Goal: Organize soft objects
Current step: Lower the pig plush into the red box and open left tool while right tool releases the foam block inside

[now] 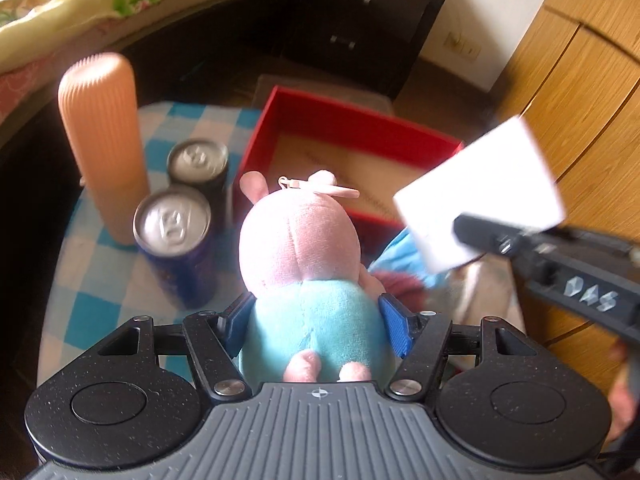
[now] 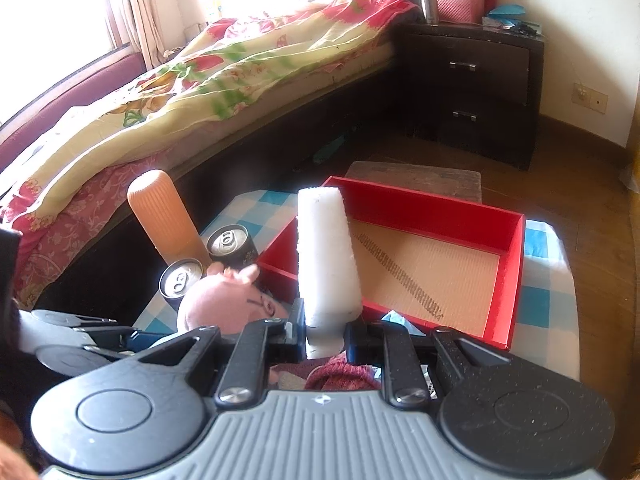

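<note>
A pink pig plush (image 1: 298, 236) in a light-blue outfit hangs above the checked cloth, and my left gripper (image 1: 316, 316) is shut on its body, blue pads pressing both sides. In the right wrist view the plush (image 2: 224, 300) shows at the lower left, beside the cans. My right gripper (image 2: 324, 332) is shut on a white foam block (image 2: 326, 256) that sticks up over the near edge of the red box (image 2: 512, 280). That block (image 1: 480, 184) and the right gripper (image 1: 466, 228) also show at the right of the left wrist view.
Two drink cans (image 1: 172, 220) (image 1: 198, 160) and a tall orange ribbed cylinder (image 1: 102, 132) stand left of the red box (image 1: 340, 116). A blue cloth (image 1: 404, 256) and a maroon knit piece (image 2: 344, 374) lie under the grippers. A bed (image 2: 200, 80) and dark nightstand (image 2: 472, 80) stand beyond.
</note>
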A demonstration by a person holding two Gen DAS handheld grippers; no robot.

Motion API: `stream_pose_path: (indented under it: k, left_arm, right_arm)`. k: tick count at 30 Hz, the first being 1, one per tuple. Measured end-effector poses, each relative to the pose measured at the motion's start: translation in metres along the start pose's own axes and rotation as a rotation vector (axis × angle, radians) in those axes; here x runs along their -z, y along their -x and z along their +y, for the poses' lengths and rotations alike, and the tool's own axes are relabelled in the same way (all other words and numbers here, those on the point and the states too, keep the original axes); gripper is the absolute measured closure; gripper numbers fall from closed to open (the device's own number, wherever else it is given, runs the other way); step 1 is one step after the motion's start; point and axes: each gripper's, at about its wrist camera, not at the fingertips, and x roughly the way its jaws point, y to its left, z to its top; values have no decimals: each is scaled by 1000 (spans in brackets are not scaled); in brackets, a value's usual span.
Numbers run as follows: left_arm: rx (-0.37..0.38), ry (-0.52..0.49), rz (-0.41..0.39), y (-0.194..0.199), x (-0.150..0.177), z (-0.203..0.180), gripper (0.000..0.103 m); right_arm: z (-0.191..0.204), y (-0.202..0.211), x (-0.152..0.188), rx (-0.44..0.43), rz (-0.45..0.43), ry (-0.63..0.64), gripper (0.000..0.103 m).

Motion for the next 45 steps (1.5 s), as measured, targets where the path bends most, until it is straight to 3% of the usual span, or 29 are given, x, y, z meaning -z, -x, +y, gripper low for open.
stream_pose_path:
  k: [14,33,45]
  left_arm:
    - [-37,-20,-133,-4,-52,-34,37]
    - [-52,-46,-145,-80,-109,-47,37]
    - [-63,-68,-114,-120,-117,-40,34]
  right_arm:
    - [-19,4,-18,49,-64,-61,103]
    - [-77,-56,-49,172,-38,-142,103]
    - [-103,-92,-54,230,-21,-168,103]
